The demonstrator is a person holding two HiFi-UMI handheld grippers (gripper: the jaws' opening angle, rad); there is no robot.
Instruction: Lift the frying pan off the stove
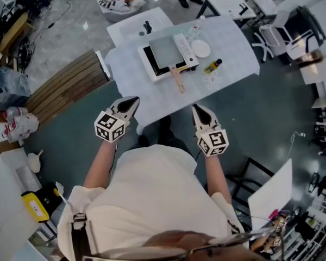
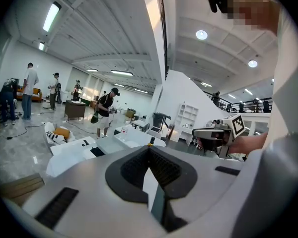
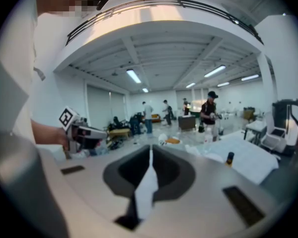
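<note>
A rectangular grey frying pan point(image 1: 165, 51) with a wooden handle point(image 1: 177, 80) sits on a white portable stove point(image 1: 147, 62) on the white-clothed table point(image 1: 233, 48). The handle points toward me. Both grippers hang in front of my chest, short of the table's near edge. My left gripper point(image 1: 135, 100) is shut and holds nothing, and the same goes for my right gripper point(image 1: 196, 109). In the left gripper view the jaws point(image 2: 149, 148) meet in a line, as they do in the right gripper view point(image 3: 150, 148). The pan is hidden in both gripper views.
Beside the stove lie a white round dish point(image 1: 200, 49) and a yellow bottle point(image 1: 212, 66) with a black cap. A second white table point(image 1: 138, 26) stands behind. A slatted wooden bench point(image 1: 65, 86) lies to the left. Several people stand far off in the hall.
</note>
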